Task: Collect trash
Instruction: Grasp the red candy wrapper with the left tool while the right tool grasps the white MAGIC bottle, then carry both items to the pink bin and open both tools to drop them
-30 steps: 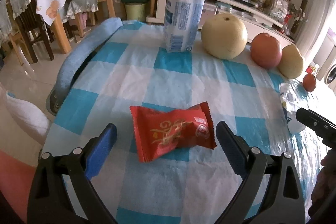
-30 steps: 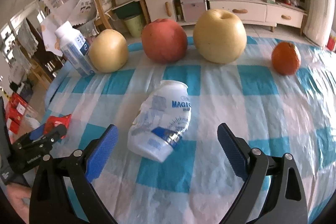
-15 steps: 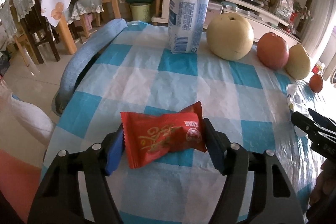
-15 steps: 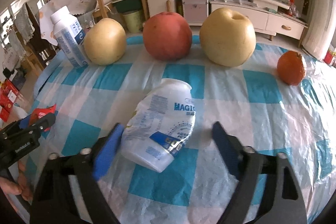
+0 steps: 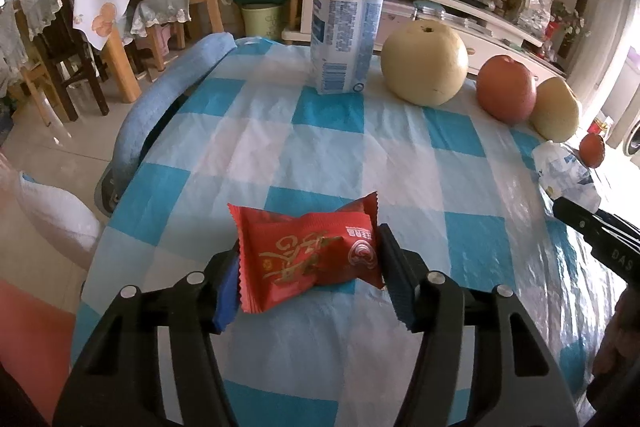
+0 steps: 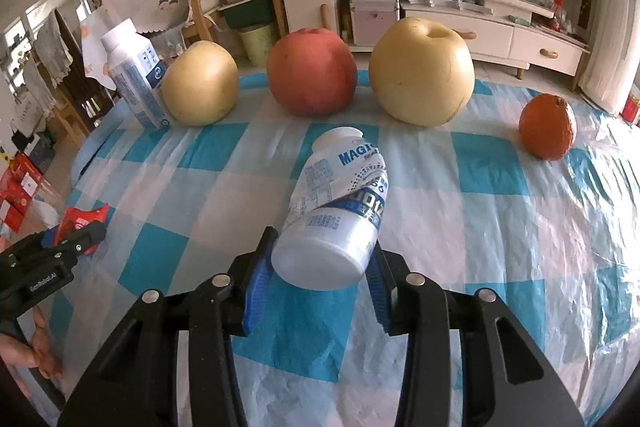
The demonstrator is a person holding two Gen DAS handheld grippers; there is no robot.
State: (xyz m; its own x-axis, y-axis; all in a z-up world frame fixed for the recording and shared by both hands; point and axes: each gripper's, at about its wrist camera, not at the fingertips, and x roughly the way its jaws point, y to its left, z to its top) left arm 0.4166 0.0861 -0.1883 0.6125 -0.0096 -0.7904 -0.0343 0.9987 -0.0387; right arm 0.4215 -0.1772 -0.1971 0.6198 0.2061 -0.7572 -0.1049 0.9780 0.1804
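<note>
Nearest in the left wrist view, the left gripper has just been closing its jaws on a red snack packet, and its blue pads now press the packet's two crinkled ends, so it is grasping the packet at the near edge of the table, which is covered in a blue and white checked plastic sheet. Nearest in the right wrist view, the right gripper has likewise just been closing, and its pads clamp the base end of a crushed white plastic bottle that lies on its side with its neck pointing away, near the middle of the table. In that view the left gripper shows at the far left, with a hand on its handle. Farther back stand a row of things along the far edge: an upright white milk bottle at the left, then a yellow pear, a red apple and a bigger yellow pear, with a small orange well apart at the right. Beyond the table are chairs and a long white cabinet.
</note>
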